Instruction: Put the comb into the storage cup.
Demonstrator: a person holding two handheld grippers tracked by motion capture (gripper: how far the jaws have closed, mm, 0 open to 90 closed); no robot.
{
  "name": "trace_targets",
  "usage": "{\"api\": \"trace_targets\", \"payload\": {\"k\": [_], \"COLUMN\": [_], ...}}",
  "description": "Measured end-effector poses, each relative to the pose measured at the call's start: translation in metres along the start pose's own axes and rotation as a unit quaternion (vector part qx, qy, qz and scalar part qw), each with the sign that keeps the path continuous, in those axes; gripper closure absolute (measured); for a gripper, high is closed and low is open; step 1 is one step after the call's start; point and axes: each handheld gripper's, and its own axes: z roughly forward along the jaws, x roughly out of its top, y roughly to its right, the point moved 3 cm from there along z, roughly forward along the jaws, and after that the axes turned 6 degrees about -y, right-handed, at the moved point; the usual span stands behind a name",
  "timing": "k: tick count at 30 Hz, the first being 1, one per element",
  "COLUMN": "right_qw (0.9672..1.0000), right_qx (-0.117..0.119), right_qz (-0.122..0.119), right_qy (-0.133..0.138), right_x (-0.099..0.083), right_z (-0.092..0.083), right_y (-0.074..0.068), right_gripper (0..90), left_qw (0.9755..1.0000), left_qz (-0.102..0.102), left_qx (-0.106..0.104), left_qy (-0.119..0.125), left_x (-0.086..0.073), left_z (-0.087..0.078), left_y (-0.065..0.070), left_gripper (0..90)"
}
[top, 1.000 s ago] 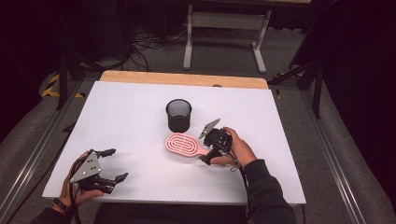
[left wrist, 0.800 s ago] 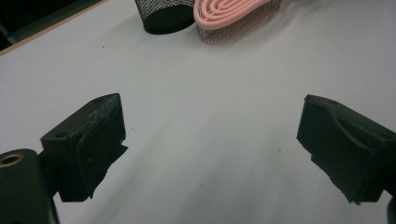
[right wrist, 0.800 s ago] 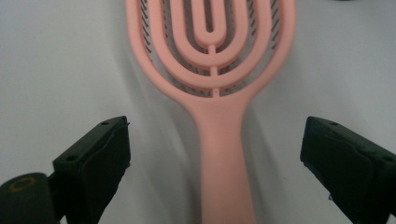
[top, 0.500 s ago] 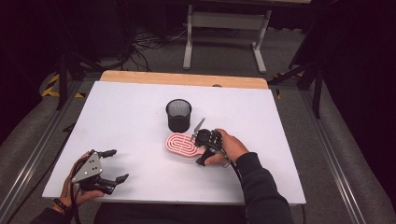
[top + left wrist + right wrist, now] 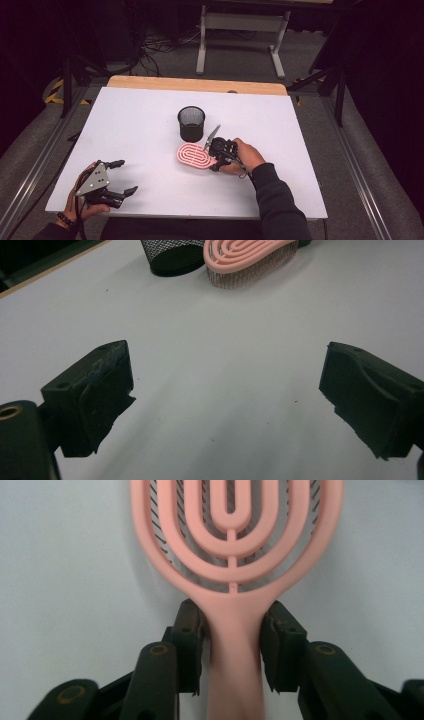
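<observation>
Now closing on its target, the right gripper [image 5: 232,645] is pinching the neck of a pink vented hairbrush [image 5: 235,545], its two black jaws having just drawn in from a wide spread until their pads are pressing the handle from either side, as the right gripper view is showing. Seen from the high view, the right gripper [image 5: 214,156] is lying low over the white table [image 5: 300,130], with the person's right hand [image 5: 245,157] wrapping around it and a dark sleeve [image 5: 275,200] trailing toward the near edge. The hairbrush [image 5: 192,156] is resting flat on the table near its middle, bristles down, handle pointing toward the right hand. Just behind the brush, a black mesh cup [image 5: 191,123] is standing upright, near the brush head but apart from it. Toward the near left corner, the left gripper [image 5: 122,177] is sitting in the person's left hand [image 5: 85,207], its jaws spread wide with nothing between them, well apart from the brush. From the left gripper view, the hairbrush [image 5: 250,260] and the mesh cup [image 5: 172,255] are appearing far ahead across bare tabletop.
</observation>
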Motion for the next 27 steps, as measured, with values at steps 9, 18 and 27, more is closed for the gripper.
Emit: {"api": "trace_targets", "payload": {"k": [9,18,27], "right_qw": [0.9991,0.9903,0.9762], "right_qx": [-0.022,-0.053,-0.086], "right_qz": [-0.008,-0.001,0.013], "right_qy": [0.037,0.128,0.199], "right_x": [-0.007,-0.019,-0.024], "right_z": [0.0,0.001,-0.018], "right_y": [-0.007,-0.015,-0.023], "right_gripper": [67.4,69.2,69.4], "left_qw": [1.0,0.9999,0.9999], "left_qz": [-0.002,-0.009,-0.013], "left_qx": [0.003,0.005,0.007], "left_qy": [0.001,0.003,0.005], "left_x": [0.0,0.001,0.002], "left_z": [0.0,0.0,0.0], "left_y": [0.0,-0.001,-0.002], "left_gripper": [7.9,8.1,8.1]}}
